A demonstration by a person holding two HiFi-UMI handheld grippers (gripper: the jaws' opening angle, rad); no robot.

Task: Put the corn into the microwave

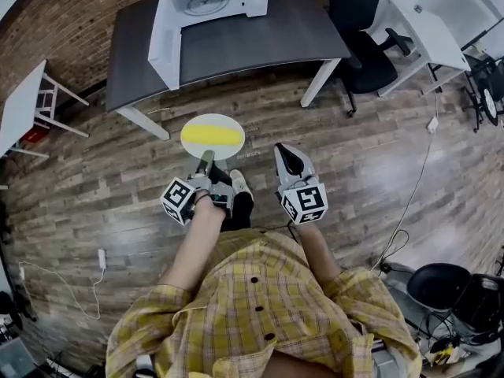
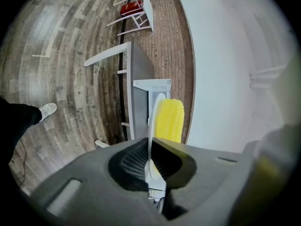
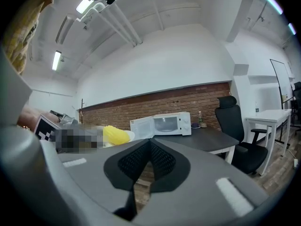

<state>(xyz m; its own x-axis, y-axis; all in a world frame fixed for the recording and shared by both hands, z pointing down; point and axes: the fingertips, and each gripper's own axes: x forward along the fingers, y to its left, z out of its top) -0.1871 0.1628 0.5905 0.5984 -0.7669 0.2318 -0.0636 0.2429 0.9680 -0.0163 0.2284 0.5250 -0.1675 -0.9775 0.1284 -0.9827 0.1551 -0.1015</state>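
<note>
The left gripper (image 1: pixel 206 161), at lower centre of the head view, is pinching the near rim of a white plate (image 1: pixel 214 120) that is carrying a yellow corn cob (image 1: pixel 211 136). The right gripper (image 1: pixel 287 156), just to its right, is holding its jaws pressed together on nothing. The microwave (image 1: pixel 206 2) is sitting with its door open on a dark table (image 1: pixel 260 42) at the top of the frame.

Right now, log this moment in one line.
left gripper: shut on plate | corn: on plate | right gripper: shut, empty | microwave: door open
</note>
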